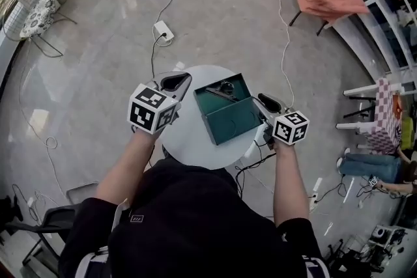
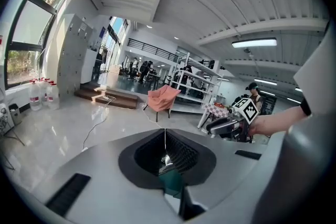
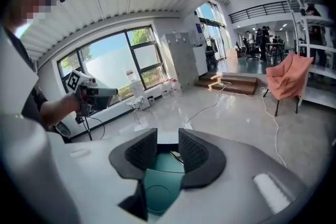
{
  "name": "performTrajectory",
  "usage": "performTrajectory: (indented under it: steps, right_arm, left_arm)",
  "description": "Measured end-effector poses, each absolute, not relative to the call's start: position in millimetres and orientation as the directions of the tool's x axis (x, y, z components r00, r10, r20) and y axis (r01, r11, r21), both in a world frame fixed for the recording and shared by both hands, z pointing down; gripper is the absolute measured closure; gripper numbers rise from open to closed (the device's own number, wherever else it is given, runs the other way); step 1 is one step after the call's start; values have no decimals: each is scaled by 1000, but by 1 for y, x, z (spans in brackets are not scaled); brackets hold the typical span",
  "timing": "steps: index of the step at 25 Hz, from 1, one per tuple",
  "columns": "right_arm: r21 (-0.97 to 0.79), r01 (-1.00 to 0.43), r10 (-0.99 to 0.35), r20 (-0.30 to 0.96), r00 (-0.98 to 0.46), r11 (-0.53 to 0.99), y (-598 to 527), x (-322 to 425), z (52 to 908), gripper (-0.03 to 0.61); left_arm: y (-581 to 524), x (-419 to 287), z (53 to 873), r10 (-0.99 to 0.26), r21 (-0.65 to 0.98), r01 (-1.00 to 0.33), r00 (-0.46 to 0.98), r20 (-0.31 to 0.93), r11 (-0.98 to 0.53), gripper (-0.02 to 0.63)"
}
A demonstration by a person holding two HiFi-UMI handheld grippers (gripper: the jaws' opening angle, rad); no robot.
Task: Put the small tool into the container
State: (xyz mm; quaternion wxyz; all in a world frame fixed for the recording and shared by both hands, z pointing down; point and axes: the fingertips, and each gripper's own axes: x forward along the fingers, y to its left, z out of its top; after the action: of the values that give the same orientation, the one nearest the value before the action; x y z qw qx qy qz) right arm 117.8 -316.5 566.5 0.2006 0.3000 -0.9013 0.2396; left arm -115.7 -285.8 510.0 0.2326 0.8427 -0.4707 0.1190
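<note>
Our left tongs [image 1: 174,82] hover over the left edge of the round white tabletop [image 1: 189,143]. In the left gripper view the jaws meet in a thin seam with nothing caught between them, and below it we see only a sliver of teal and a small glint we cannot name.

Just to their right is the teal container [image 1: 234,122], a shallow box lying open with its lid folded flat towards us. The small tool [image 1: 225,89] lies in the far half. It is slim, dark and metallic, with what looks like a ring at one end, and nothing else seems to be in there. The lid half is bare.

We judge the tool to be light, rigid and rather slick, so it would slide or pivot if pinched at a tip. We would take it across the middle of its shaft, which means reaching down between low walls.

Our right tongs [image 1: 266,101] hang at the container's right side. In the right gripper view their jaws stand apart and empty, with teal floor and a thin sliver of the tool below the gap.
</note>
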Motion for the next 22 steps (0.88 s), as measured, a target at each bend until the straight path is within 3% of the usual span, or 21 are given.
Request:
performTrajectory:
  steps: [6, 13, 22]
  right_arm:
    - [-346, -648, -540, 362, -760, 679, -294, 141, 513, 460]
    - [-461, -593, -579, 190, -793, 660, -282, 178, 459, 529]
    - [-468, -453, -530, -38, -847, 759, -257, 197, 385, 566]
  left_arm:
    - [-285, -92, 485, -742, 250, -835, 551, 383, -491, 603]
    - [-286, -66, 444, -782, 179, -858, 513, 353, -482, 603]
    - [-271, -36, 370, -865, 120, -899, 438, 245, -421, 603]
